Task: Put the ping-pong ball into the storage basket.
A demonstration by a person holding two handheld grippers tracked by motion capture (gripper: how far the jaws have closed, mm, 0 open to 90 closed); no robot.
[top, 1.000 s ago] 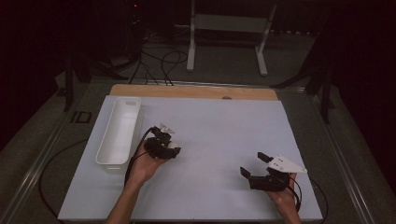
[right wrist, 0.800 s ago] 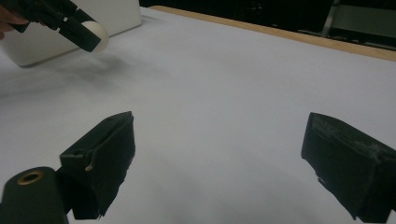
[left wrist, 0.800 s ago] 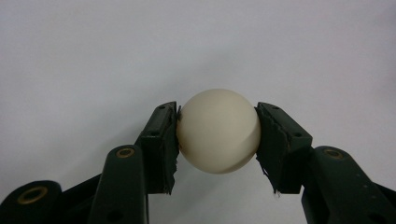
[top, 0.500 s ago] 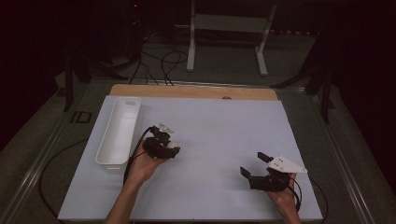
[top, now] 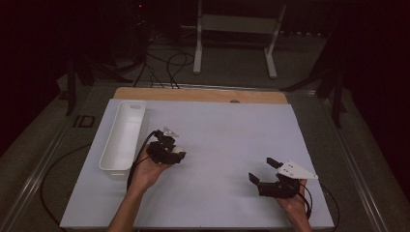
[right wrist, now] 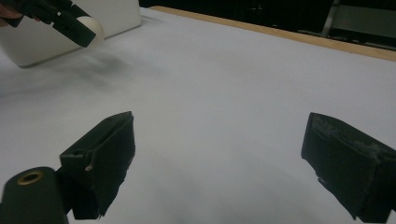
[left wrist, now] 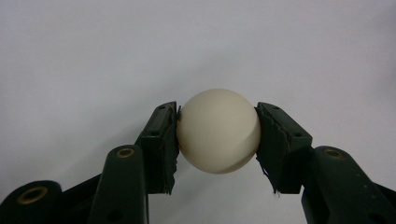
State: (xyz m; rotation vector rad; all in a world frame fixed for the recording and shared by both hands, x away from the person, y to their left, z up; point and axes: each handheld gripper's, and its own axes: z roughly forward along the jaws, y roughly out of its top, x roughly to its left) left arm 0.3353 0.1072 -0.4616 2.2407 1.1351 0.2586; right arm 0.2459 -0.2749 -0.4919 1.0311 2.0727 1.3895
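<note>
A cream-white ball (left wrist: 218,130) sits squeezed between the two black jaws of my left gripper (left wrist: 217,133), above the white table sheet. In the high view that left gripper (top: 175,151) is at the left-centre of the sheet, just right of the white tray (top: 112,155), with the ball (top: 177,149) showing pale at its tip. My right gripper (top: 263,171) hovers near the front right of the sheet, jaws wide apart with nothing between them. Its own view has the jaws (right wrist: 217,163) spread over bare sheet, with the left gripper (right wrist: 77,25) and ball (right wrist: 93,28) far off at top left.
A long white tray (right wrist: 32,44) lies along the sheet's left side. A wooden strip (top: 203,94) borders the far edge of the table. Cables and a white stand (top: 237,29) are on the dark floor beyond. The sheet's middle (top: 227,140) is bare.
</note>
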